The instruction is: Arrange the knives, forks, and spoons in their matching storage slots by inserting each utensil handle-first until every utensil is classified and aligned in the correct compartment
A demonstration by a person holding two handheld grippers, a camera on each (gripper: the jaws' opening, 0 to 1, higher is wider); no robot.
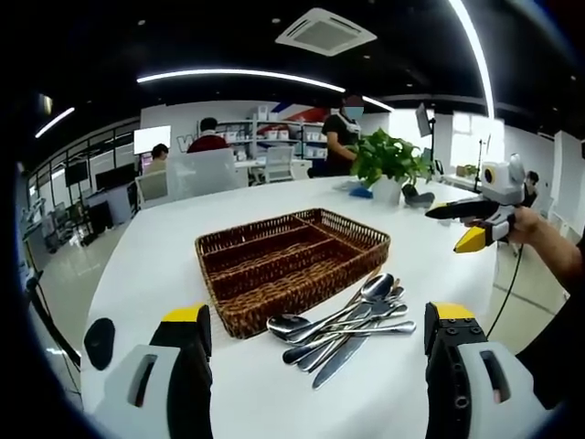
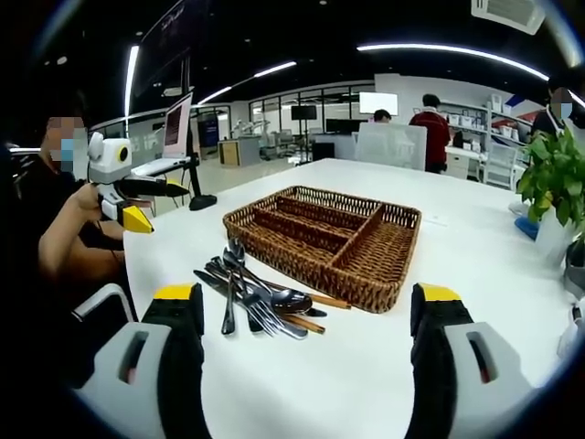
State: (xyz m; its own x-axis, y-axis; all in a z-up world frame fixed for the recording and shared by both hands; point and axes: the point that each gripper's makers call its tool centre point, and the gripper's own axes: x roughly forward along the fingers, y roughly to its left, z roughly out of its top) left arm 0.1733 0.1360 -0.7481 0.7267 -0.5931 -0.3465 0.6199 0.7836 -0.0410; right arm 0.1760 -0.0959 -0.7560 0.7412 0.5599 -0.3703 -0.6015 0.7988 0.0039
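Left gripper [image 1: 315, 343] agape; cutlery pile [image 1: 343, 325], wicker tray [image 1: 292, 256]

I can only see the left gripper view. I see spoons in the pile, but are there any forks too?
Observer: Yes. In the right gripper view, fork tines stick out of the utensil pile toward the camera.
Operator: Is anything else hiding in there?
Observer: Two brown sticks poke out on the side by the wicker cutlery tray. I can't tell what they are.
Operator: What does my gripper look like from over there?
Observer: The left gripper is held up in a hand off the edge of the white table, apart from the pile, with its jaws open.
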